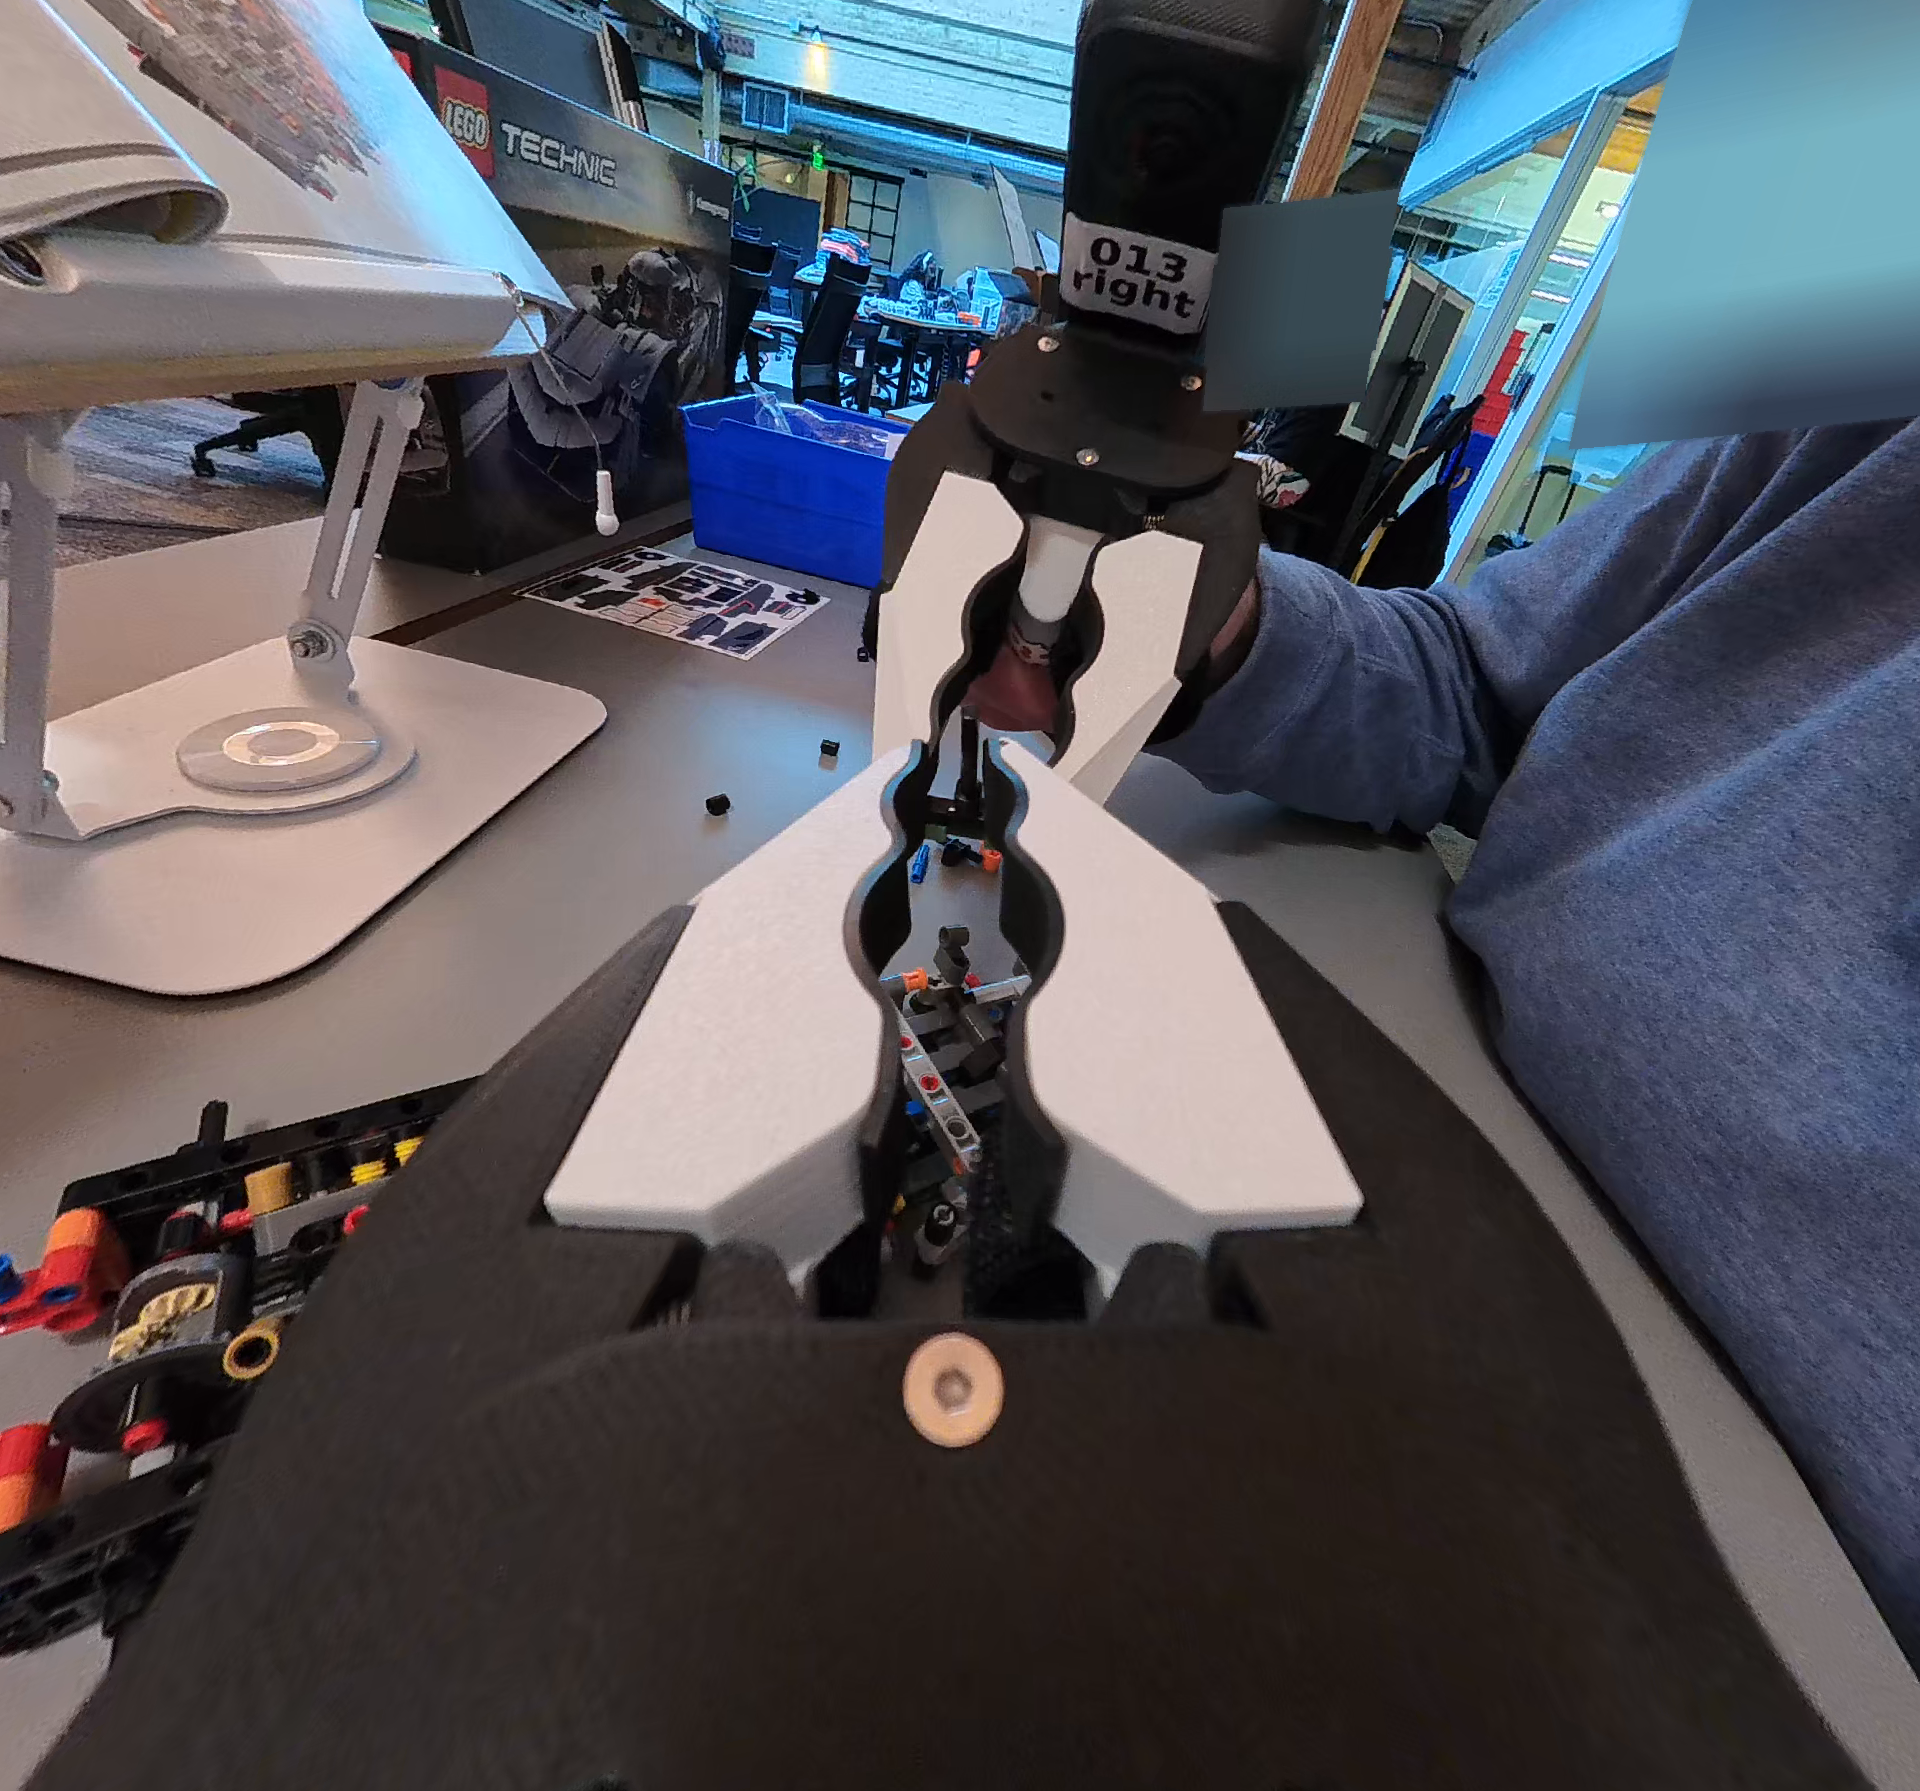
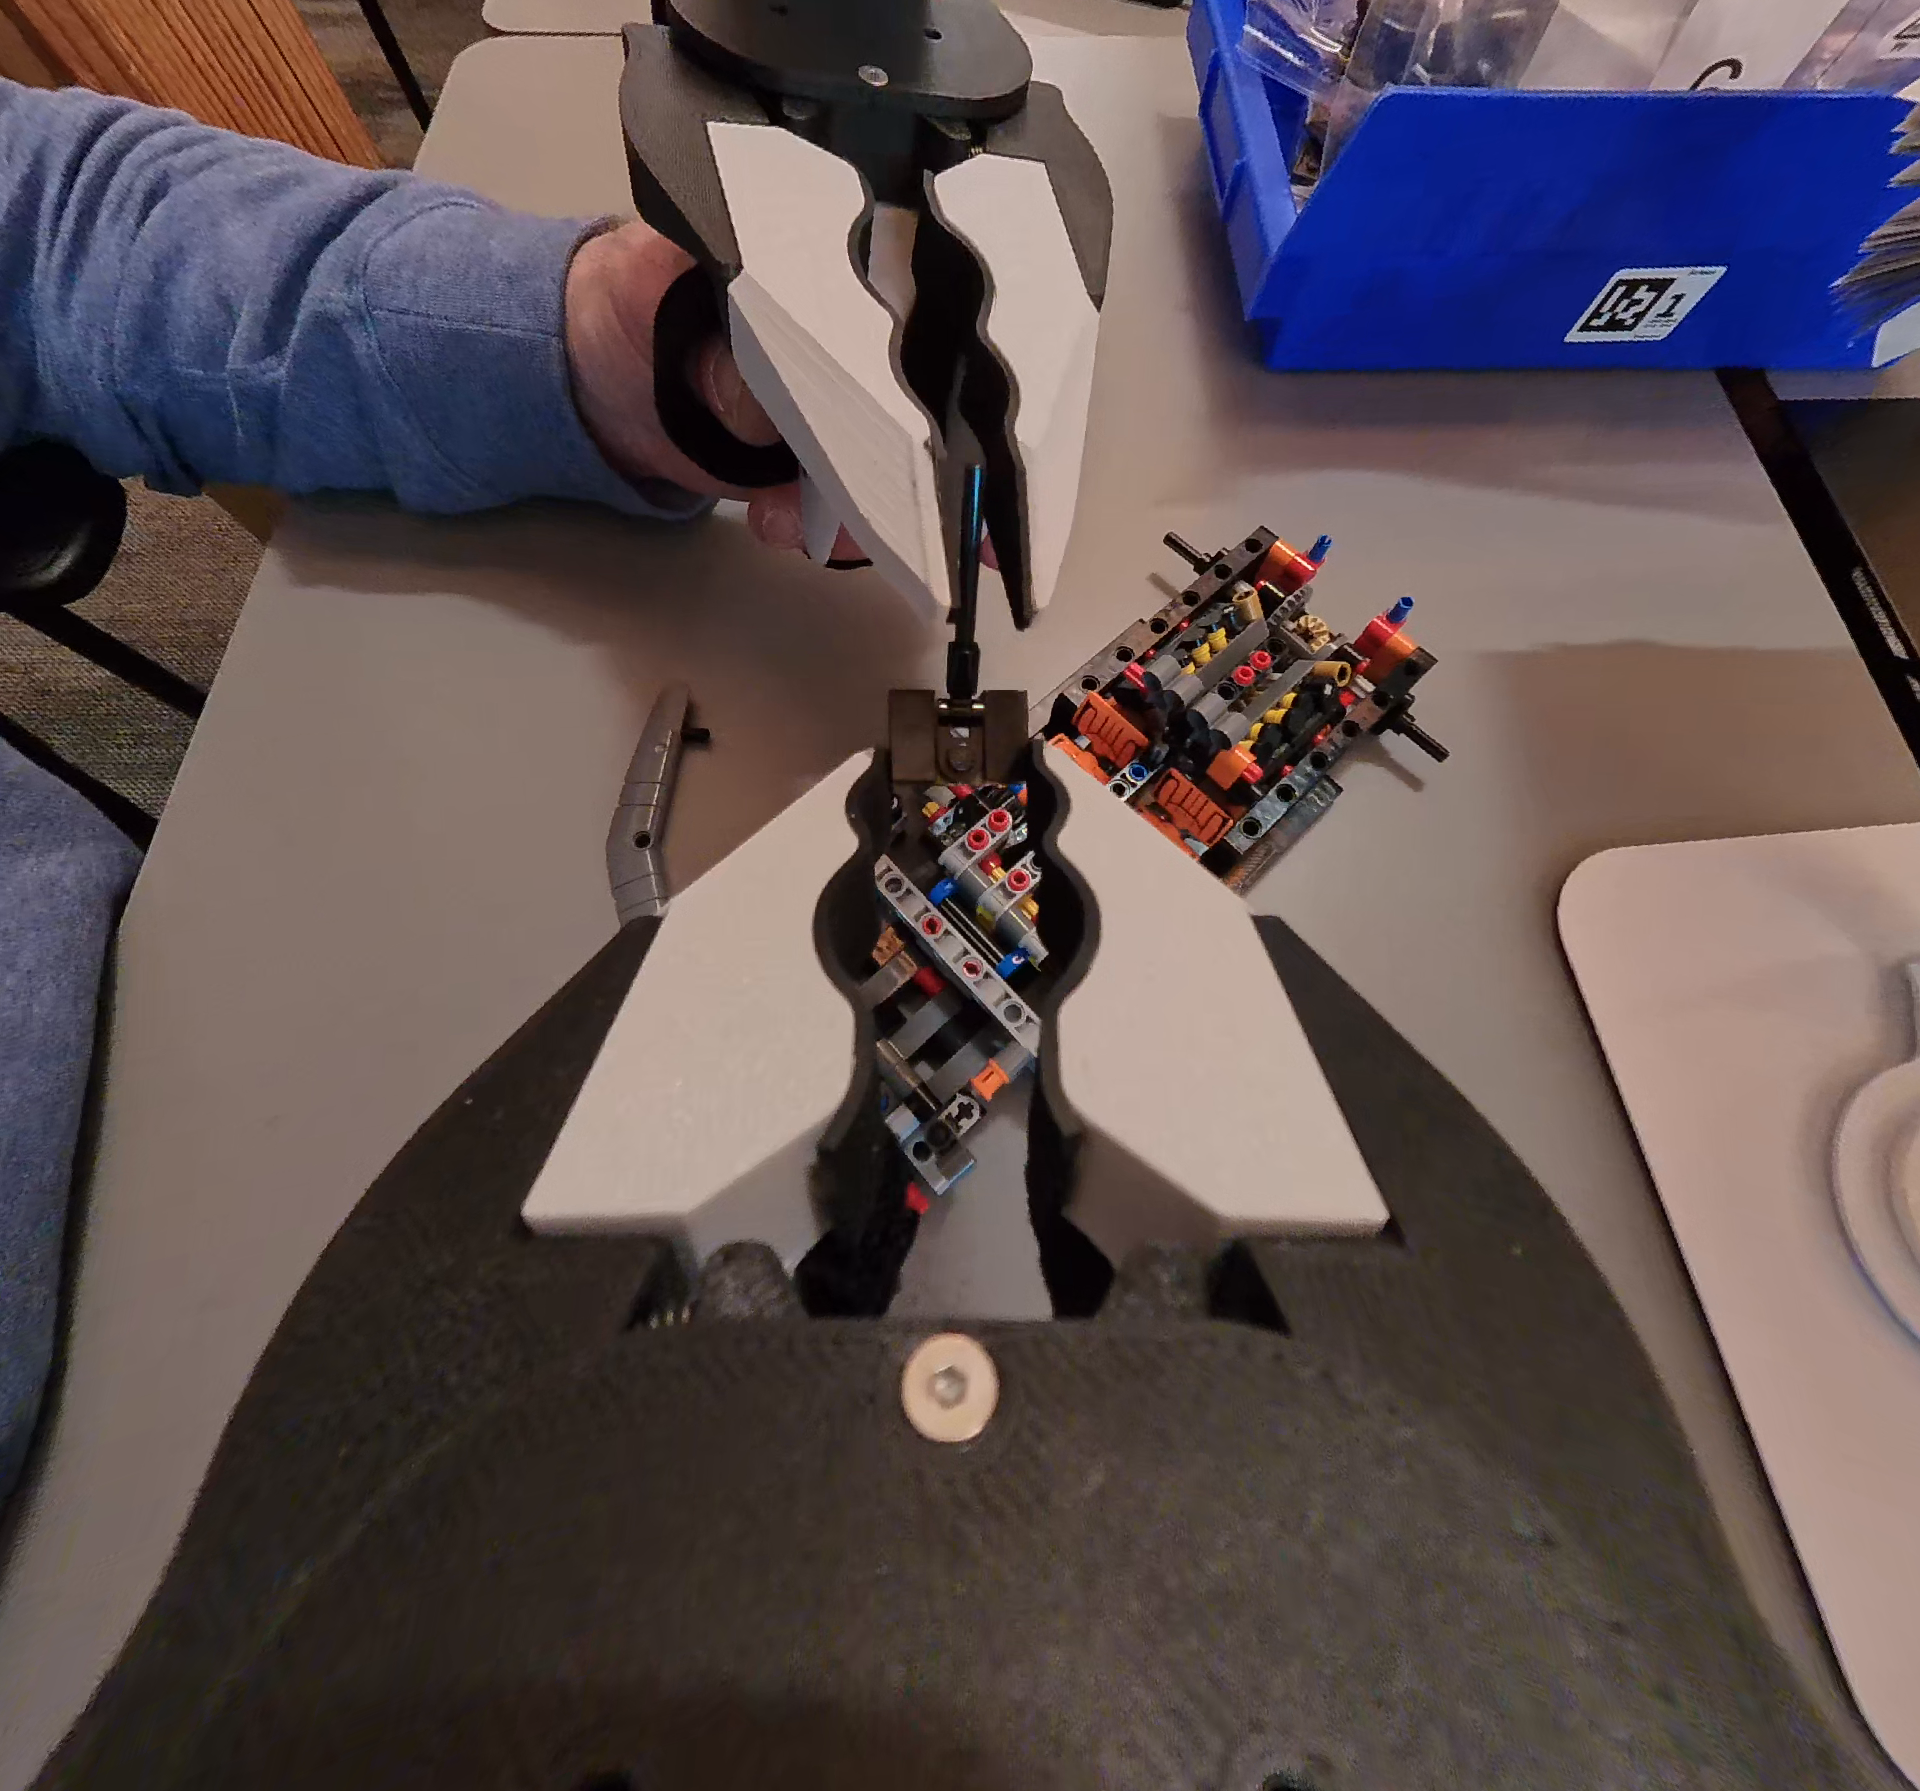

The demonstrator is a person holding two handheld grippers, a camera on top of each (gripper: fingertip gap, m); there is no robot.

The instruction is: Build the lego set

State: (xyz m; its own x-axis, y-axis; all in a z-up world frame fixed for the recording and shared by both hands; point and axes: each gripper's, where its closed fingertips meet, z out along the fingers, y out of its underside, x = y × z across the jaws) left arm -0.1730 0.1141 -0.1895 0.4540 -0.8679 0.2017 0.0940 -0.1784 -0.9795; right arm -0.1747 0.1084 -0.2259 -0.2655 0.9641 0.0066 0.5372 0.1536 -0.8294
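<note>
left gripper: fingers nearly together, pinching a thin black axle. From the right wrist view it comes down from above, tips pointing at the table.
right gripper: fingers close together, clamped around a small lego subassembly of grey beams with red, blue and orange pins. A black bracket piece sits right at the fingertips.
axle vs bracket: the axle's lower end meets the top of the bracket; can't tell whether it is seated.
grippers: tip to tip, facing each other over the table.
main build: bigger black-framed chassis block with orange, yellow and red parts lies on the table just beside the right gripper's tips; it also shows at lower left in the left wrist view.
loose parts: curved grey panel piece on the table left of the right gripper; two small black pins near the stand base.
bin: blue bin holding clear part bags, far side of the table.
manual: open instruction booklet on a tilted white stand.
other: sticker sheet flat on the table in front of the bin; dark lego box standing behind it.
person: blue sleeve, hand wrapped around the left gripper's handle.
</note>
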